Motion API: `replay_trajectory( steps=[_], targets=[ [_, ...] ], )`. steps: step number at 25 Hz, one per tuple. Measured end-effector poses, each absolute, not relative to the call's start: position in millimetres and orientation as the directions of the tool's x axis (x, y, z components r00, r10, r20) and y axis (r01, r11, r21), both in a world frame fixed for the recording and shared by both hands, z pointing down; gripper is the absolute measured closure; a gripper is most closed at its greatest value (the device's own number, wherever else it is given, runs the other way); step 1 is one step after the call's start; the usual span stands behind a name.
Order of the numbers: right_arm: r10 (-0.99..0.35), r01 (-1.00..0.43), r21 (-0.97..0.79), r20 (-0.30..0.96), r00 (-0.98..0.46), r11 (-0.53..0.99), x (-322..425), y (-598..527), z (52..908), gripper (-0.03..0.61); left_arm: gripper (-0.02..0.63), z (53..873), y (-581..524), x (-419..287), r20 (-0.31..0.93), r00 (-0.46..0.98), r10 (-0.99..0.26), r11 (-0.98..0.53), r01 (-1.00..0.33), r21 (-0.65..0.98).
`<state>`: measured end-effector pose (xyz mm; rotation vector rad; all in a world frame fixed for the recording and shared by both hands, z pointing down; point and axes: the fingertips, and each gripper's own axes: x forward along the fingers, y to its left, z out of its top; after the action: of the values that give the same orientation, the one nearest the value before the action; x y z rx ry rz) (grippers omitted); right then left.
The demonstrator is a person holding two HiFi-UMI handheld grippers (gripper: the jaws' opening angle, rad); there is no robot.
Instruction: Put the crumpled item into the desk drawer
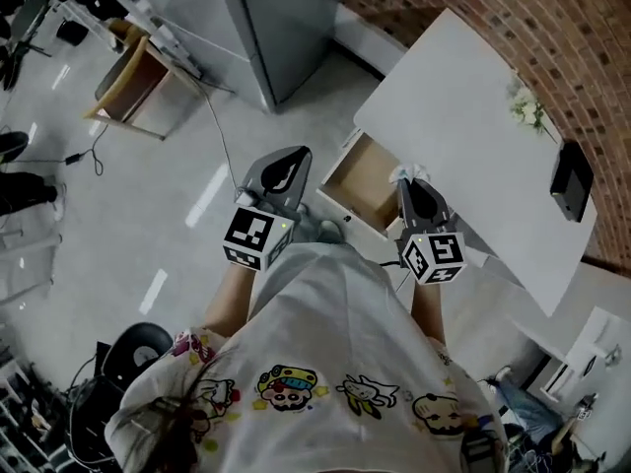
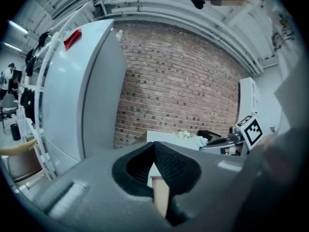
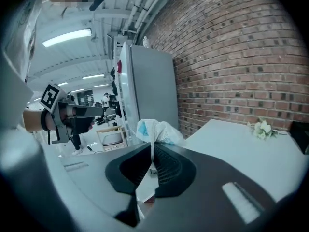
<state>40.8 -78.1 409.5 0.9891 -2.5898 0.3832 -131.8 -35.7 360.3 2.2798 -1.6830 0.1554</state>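
I held the crumpled white plastic bag [image 3: 158, 130] at the open light-wood drawer [image 1: 357, 180].
My right gripper [image 1: 408, 187] had its jaws clenched on the bag, which stuck out past the jaw tips. In the head view it hung over the right side of the drawer, just beside the edge of the white tabletop [image 1: 463, 106]. My left gripper [image 1: 284, 173] had its jaws pressed together with nothing between them, left of the drawer and not touching it.
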Motion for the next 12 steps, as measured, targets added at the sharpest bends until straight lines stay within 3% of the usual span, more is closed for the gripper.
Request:
replay_trajectory(
  steps=[12],
  targets=[
    [-0.776, -0.877, -0.092, 0.429, -0.462, 0.471, 56, -71, 418, 0.558, 0.614, 381, -77, -112, 0.298, 0.618, -0.727, -0.590, -0.785, 0.188]
  ],
)
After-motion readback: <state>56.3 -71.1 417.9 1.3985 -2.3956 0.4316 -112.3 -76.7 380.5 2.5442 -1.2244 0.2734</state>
